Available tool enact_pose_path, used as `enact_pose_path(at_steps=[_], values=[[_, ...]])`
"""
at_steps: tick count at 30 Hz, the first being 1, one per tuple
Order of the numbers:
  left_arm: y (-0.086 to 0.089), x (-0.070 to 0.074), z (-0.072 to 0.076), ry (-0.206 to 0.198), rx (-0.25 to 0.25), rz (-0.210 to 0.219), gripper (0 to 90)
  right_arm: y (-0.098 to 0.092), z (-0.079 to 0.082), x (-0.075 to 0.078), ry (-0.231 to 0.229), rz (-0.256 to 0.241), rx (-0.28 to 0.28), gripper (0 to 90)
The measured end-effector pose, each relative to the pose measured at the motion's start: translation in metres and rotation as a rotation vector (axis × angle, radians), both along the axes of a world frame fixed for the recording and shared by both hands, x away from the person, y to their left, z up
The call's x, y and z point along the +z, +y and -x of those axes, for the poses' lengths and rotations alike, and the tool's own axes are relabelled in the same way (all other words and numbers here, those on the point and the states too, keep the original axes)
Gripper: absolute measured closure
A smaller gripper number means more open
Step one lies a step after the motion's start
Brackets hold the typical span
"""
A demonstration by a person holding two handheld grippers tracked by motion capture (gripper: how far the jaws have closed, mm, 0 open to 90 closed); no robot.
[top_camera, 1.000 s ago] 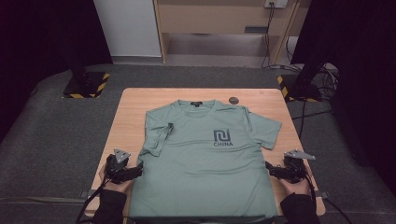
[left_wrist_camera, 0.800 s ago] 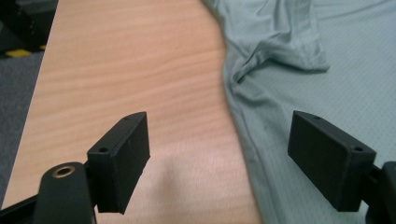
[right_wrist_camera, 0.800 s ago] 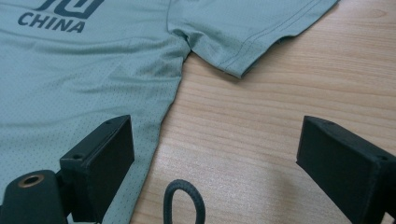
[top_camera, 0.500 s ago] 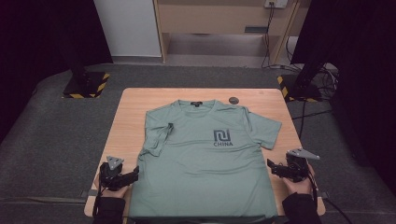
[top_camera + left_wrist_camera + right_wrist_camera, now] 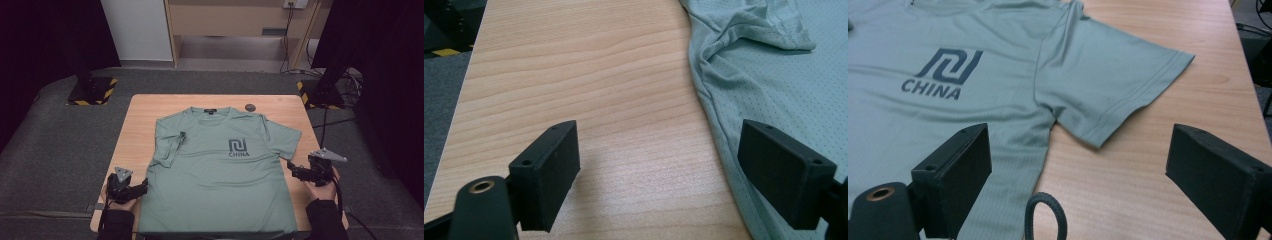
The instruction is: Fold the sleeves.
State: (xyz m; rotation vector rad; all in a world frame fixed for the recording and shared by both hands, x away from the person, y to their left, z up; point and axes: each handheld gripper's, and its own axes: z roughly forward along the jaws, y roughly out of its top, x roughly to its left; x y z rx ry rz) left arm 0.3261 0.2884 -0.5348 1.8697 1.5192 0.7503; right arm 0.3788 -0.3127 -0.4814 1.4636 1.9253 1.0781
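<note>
T-shirt point(image 5: 220, 175) lies flat, front up, on the wooden table point(image 5: 135, 130), its hem at the near edge and its collar toward the far side. Fabric: pale grey-green, a fine perforated knit with tiny dots visible in the left gripper view point(image 5: 794, 95). Stitched double seam runs along the sleeve hem in the right gripper view point(image 5: 1128, 85).

Nearest, at the table's near corners, two hands each hold a black gripper. Left gripper point(image 5: 142, 186) sits at the shirt's left side edge, jaws spread wide: one blocky matte pad over bare wood, the other over the cloth edge; whether it touches the fabric I cannot tell. Right gripper point(image 5: 292, 169) sits at the right side edge, jaws also spread wide, nothing between them but shirt edge and wood; a grey three-cornered plate rides on top.

Mid-table: dark printed logo point(image 5: 238, 146) of angular strokes above the word CHINA. Left sleeve point(image 5: 167, 147) is folded over and rumpled; right sleeve point(image 5: 284, 135) lies smooth and spread.

Farther: a small dark round disc point(image 5: 250, 107) rests on the light, straight-grained wood just beyond the right shoulder.
</note>
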Motion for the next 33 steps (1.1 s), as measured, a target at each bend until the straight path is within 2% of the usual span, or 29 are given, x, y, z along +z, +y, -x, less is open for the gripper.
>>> enact_pose_path(at_steps=[4, 10, 14, 18, 20, 27, 33], values=[[0.003, 0.000, -0.001, 0.003, 0.002, 0.011, 15.8, -0.001, -0.008, 0.011, -0.001, -0.010, -0.007, 10.7], [0.007, 0.002, 0.001, -0.007, -0.002, 0.026, 15.8, 0.002, -0.018, 0.027, -0.009, 0.011, -0.013, 10.7], [0.012, 0.003, 0.002, 0.000, 0.005, 0.039, 15.8, 0.003, -0.025, 0.034, -0.010, 0.023, -0.016, 10.9], [0.014, 0.002, 0.002, 0.019, 0.004, 0.034, 16.0, 0.001, -0.031, 0.040, -0.011, 0.026, -0.024, 11.0], [0.013, 0.000, 0.001, 0.041, -0.004, 0.027, 15.7, 0.000, -0.035, 0.042, -0.011, 0.031, -0.030, 11.2], [0.012, -0.001, 0.001, 0.038, -0.015, 0.030, 14.9, -0.002, -0.049, 0.043, 0.015, 0.054, -0.039, 11.4], [0.011, -0.001, 0.001, 0.038, -0.013, 0.029, 14.0, 0.001, -0.060, 0.042, 0.029, 0.055, -0.035, 12.0]])
